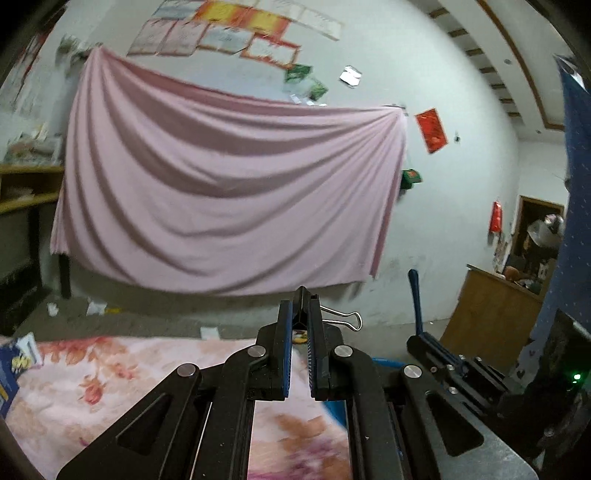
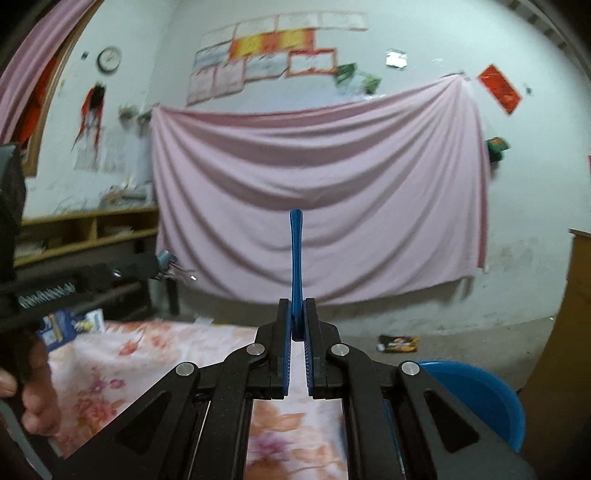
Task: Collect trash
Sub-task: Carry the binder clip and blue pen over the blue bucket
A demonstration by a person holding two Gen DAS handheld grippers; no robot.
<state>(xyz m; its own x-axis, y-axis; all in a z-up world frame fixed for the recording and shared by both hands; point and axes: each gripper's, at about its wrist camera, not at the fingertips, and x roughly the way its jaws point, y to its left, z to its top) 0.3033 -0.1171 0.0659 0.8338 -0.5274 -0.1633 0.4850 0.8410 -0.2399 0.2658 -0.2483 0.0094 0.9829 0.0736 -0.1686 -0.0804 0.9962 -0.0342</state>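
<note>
Behind everything hangs a large pink sheet [image 1: 229,192] pinned across a pale wall [image 1: 461,184], with a row of papers [image 1: 236,33] stuck above it and a red card [image 1: 431,130] to its right. Below the wall runs a grey floor [image 1: 147,317] where some small white scraps [image 1: 96,307] lie, and in the right wrist view a dark crumpled wrapper [image 2: 398,343] lies on the same floor near the foot of the wall. Nearer to the cameras there is a cloth with orange and pink flowers [image 1: 92,384], and a blue printed box [image 1: 11,373] sits at its left edge. The left gripper [image 1: 302,314] has its jaws nearly together and they pinch a black binder clip [image 1: 303,308], whose wire loop sticks out to the right, above the flowered cloth. The right gripper [image 2: 295,325] also has its jaws closed narrow, and between them stands a thin blue stick-like piece [image 2: 295,258] (it looks like plastic, but what it is I cannot tell), pointing straight up in front of the pink sheet. A blue basin [image 2: 480,398] stands low at the right side, just beside the right gripper. On the left of that view a hand [image 2: 35,406] holds the other tool. A round clock [image 2: 109,58] hangs high on the wall, and wooden shelves [image 2: 88,229] stand at the left.
</note>
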